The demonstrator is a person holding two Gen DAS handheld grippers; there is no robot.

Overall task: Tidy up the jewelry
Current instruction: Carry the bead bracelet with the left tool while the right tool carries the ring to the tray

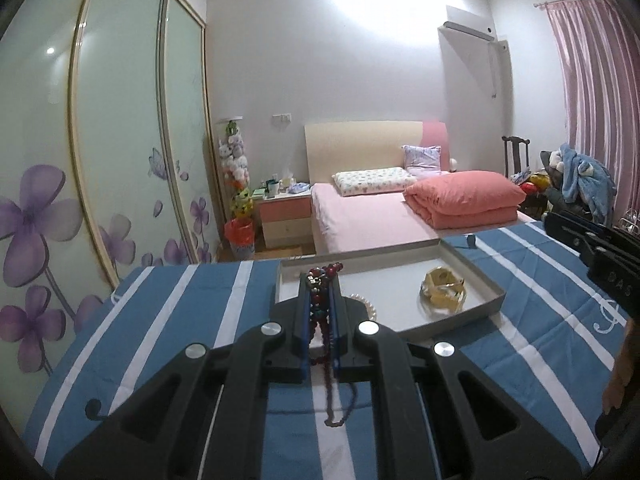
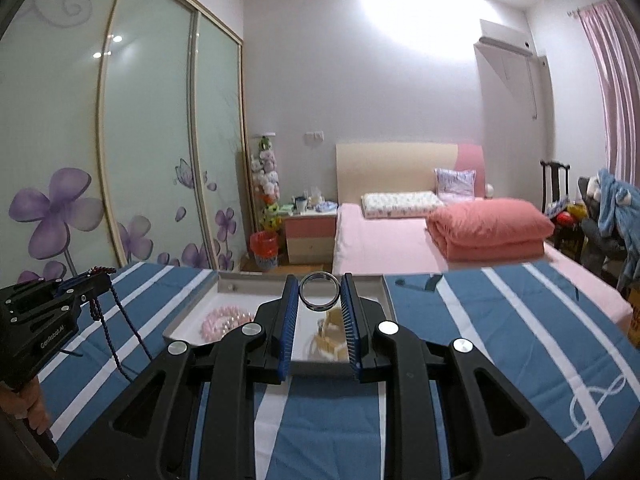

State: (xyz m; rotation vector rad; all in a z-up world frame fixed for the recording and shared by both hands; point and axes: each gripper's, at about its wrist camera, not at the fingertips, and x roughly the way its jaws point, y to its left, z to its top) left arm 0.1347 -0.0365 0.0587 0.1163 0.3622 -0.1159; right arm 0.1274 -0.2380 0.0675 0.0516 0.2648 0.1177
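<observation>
My left gripper (image 1: 320,280) is shut on a dark red beaded necklace (image 1: 322,320) whose loops hang down to the striped cloth; it also shows in the right wrist view (image 2: 116,332). My right gripper (image 2: 320,286) is shut on a silver bangle (image 2: 320,292), held above the grey tray (image 2: 192,316). The tray (image 1: 480,276) holds a pearl bracelet (image 1: 366,304), pinkish in the right wrist view (image 2: 226,322), and a yellow bracelet (image 1: 442,288). The left gripper hovers at the tray's near left edge.
A blue and white striped cloth (image 1: 160,320) covers the surface. A small dark clip (image 1: 471,241) lies beyond the tray. Behind are a pink bed (image 1: 380,216), a nightstand (image 1: 286,216), wardrobe doors (image 1: 120,140) and a cluttered chair (image 1: 576,184).
</observation>
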